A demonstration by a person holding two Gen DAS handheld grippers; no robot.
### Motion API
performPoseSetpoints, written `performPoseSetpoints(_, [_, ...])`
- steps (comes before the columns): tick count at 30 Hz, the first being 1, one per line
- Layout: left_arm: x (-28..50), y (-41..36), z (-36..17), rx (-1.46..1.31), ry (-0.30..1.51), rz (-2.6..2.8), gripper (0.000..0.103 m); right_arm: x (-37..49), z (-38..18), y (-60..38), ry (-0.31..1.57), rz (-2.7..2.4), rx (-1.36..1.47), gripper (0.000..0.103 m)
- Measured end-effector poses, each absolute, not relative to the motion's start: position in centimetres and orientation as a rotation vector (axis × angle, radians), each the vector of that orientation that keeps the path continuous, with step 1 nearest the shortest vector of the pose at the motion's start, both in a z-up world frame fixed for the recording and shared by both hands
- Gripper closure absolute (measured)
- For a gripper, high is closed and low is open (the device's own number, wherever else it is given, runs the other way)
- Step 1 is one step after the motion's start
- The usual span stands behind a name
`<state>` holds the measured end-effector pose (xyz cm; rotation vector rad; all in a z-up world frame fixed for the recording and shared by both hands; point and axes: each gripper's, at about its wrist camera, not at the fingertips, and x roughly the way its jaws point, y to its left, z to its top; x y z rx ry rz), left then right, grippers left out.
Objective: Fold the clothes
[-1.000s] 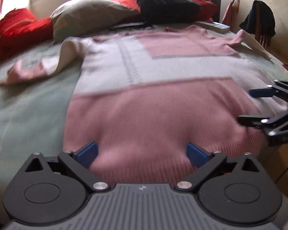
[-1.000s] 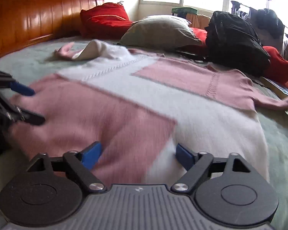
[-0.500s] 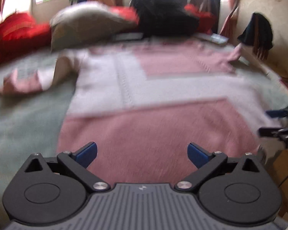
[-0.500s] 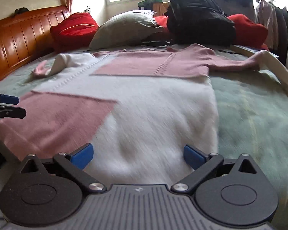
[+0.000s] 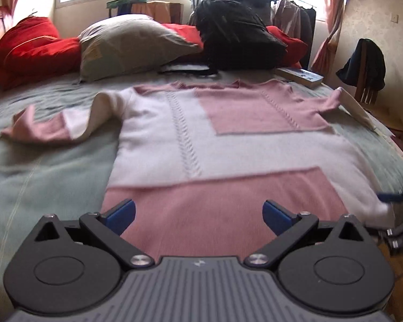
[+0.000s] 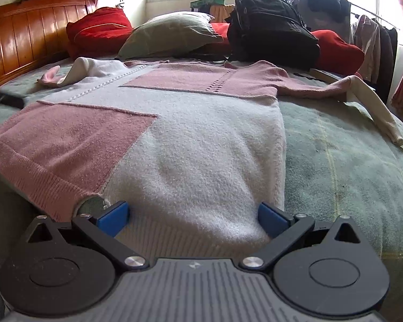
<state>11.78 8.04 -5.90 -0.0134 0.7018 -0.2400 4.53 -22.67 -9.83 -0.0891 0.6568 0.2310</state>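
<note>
- Left gripper (image 5: 198,213), in the left wrist view, has its jaws spread wide with nothing between them; it sits low over the pink hem of the sweater (image 5: 228,145).
- Same view: the sweater lies flat and face up on the bed (image 5: 40,177), hem toward the camera and collar toward the pillow (image 5: 131,45) and backpack (image 5: 239,37).
- One sleeve (image 5: 53,126) lies bent and rumpled out to the left; the other sleeve (image 5: 354,107) stretches toward the bed's right edge.
- At the right border, the right gripper (image 5: 397,209) shows blurred beside the white hem corner; its grip cannot be read from here.
- Right gripper (image 6: 193,218), in the right wrist view, is likewise wide open and holds nothing; its blue fingers straddle the white ribbed hem near the sweater's right corner.
- Here too the body is spread out with no fold in it, and the sleeve on the right lies extended across the green cover.
- Judged against the task, the sweater is laid out flat but not folded: sleeves and body all remain to be turned in.
- Both grippers at the hem corners would suit either smoothing the cloth or pinching the hem for a fold; the pictures do not settle which.
</note>
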Motion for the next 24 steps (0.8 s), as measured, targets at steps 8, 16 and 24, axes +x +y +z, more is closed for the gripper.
performPoseSetpoints(8, [13.5,9.2,-9.0,-0.065,0.738,-0.185,0.003,4.4,-9.9,-22.5,0.645,0.224,-0.102,0.0])
performPoseSetpoints(16, [11.6,6.0,-6.0,0.129,0.684,-0.257,0.003,4.7,-7.0,-21.8,0.597,0.275,-0.091,0.0])
performPoseSetpoints(24, [11.3,4.4,-8.7,0.153,0.774,-0.209,0.001,9.0,-7.5,-16.2,0.574,0.405,-0.134,0.0])
